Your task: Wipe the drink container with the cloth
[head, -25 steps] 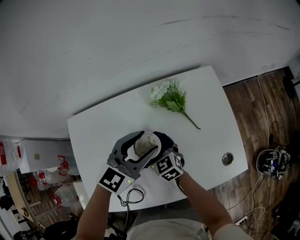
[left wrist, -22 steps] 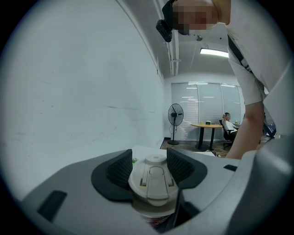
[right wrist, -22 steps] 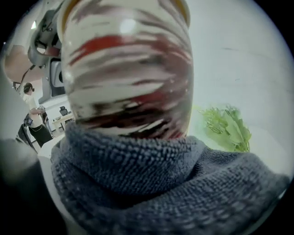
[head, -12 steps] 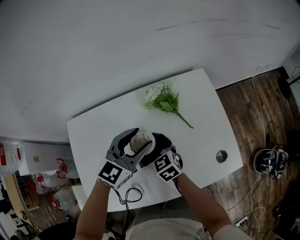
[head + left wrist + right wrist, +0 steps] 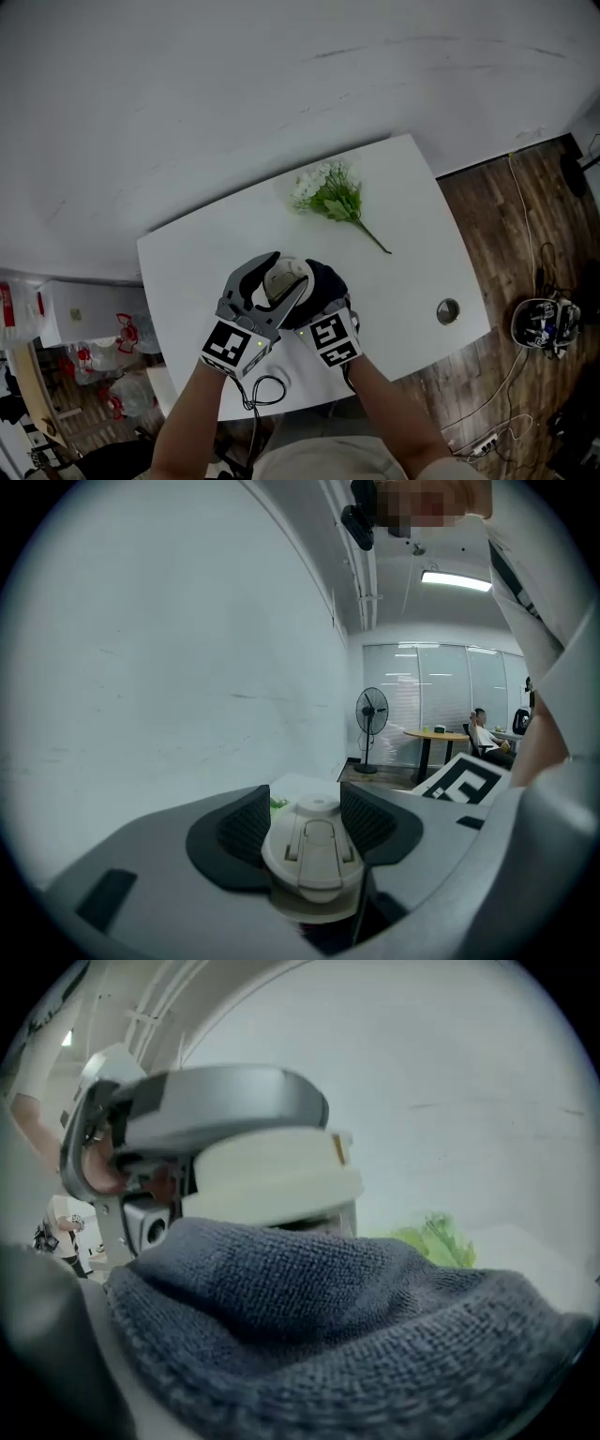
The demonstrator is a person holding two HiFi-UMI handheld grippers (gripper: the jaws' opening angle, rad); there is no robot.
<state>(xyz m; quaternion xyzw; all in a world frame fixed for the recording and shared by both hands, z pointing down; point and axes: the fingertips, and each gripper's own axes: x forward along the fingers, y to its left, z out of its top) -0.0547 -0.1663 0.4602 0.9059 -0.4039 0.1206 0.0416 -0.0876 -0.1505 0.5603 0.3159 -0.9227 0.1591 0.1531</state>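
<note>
A drink container (image 5: 279, 281) with a cream flip lid is held off the white table (image 5: 412, 234). My left gripper (image 5: 289, 269) is shut on it, and its dark pads (image 5: 246, 825) press both sides of the lid (image 5: 314, 855). My right gripper (image 5: 323, 302) is shut on a bunched dark blue-grey cloth (image 5: 323, 279), which lies against the container's right side. In the right gripper view the cloth (image 5: 319, 1316) fills the lower half and hides the jaws. Above it show the cream lid (image 5: 272, 1180) and the left gripper's grey finger (image 5: 216, 1101).
A bunch of white flowers with green stems (image 5: 330, 192) lies at the table's far side. A round cable hole (image 5: 448, 310) is near the right edge. A cable (image 5: 258, 392) hangs at the near edge. Wood floor with gear (image 5: 544, 323) lies to the right.
Both grippers have stayed close together over the table's near left part. The right gripper with the cloth has shifted slightly against the container. The left gripper's hold is the same.
</note>
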